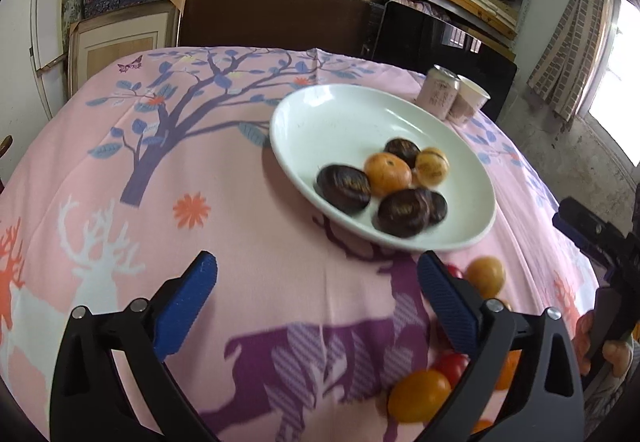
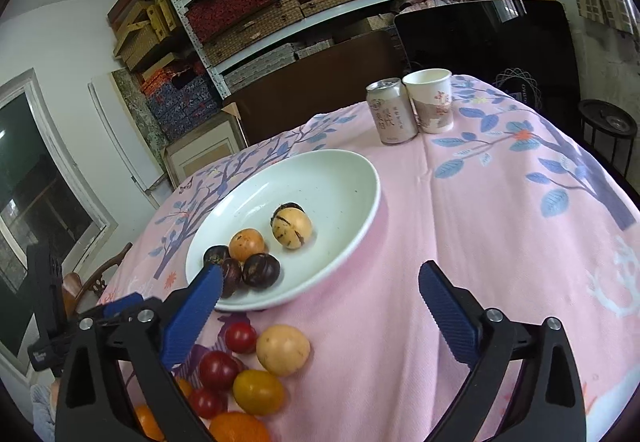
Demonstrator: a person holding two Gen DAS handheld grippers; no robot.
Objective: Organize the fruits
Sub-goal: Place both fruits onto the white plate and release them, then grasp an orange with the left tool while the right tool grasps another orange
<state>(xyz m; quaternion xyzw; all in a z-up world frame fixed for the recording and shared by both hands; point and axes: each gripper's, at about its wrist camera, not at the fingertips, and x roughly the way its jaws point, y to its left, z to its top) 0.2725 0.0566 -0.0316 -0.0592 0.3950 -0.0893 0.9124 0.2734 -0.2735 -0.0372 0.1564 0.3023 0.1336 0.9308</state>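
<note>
A white plate (image 1: pixel 320 114) (image 2: pixel 340 178) sits on the pink tablecloth and holds several dark fruits (image 1: pixel 343 187) (image 2: pixel 261 270), an orange one (image 1: pixel 387 174) (image 2: pixel 247 244) and a pale streaked one (image 1: pixel 431 167) (image 2: pixel 291 230). Loose fruits lie on the cloth in front of the plate: red tomatoes (image 2: pixel 240 337), a pale round fruit (image 2: pixel 283 349), yellow ones (image 2: pixel 258 391) (image 1: pixel 418 396) and orange ones (image 1: pixel 485 276) (image 2: pixel 239 428). My left gripper (image 1: pixel 316 288) is open and empty above the cloth, left of the loose fruits. My right gripper (image 2: pixel 320 294) is open and empty, just right of them.
A drink can (image 2: pixel 391 112) (image 1: pixel 438 92) and a paper cup (image 2: pixel 430 100) (image 1: pixel 470 100) stand together behind the plate. Shelves of boxes (image 2: pixel 280 2) and a dark chair back (image 1: pixel 272 18) lie beyond the table's far edge. The right gripper's body shows in the left wrist view (image 1: pixel 600 242).
</note>
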